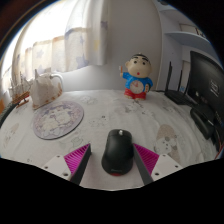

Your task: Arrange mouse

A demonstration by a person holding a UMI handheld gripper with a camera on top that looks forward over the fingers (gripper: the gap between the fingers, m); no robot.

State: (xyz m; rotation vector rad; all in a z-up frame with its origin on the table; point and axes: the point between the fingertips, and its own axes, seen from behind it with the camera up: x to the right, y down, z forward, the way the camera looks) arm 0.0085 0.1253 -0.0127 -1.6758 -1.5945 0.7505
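A white table with a faint pattern spreads out ahead of me. On it, off to my left, lies a round patterned mat, with a white kettle behind it. Farther back stands a cartoon boy figurine. My gripper is spread wide, pink pads either side of a black computer mouse, which rests on the table between them, gaps showing

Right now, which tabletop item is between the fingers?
The black mouse, between the open gripper fingers; the round mat and figurine lie beyond.
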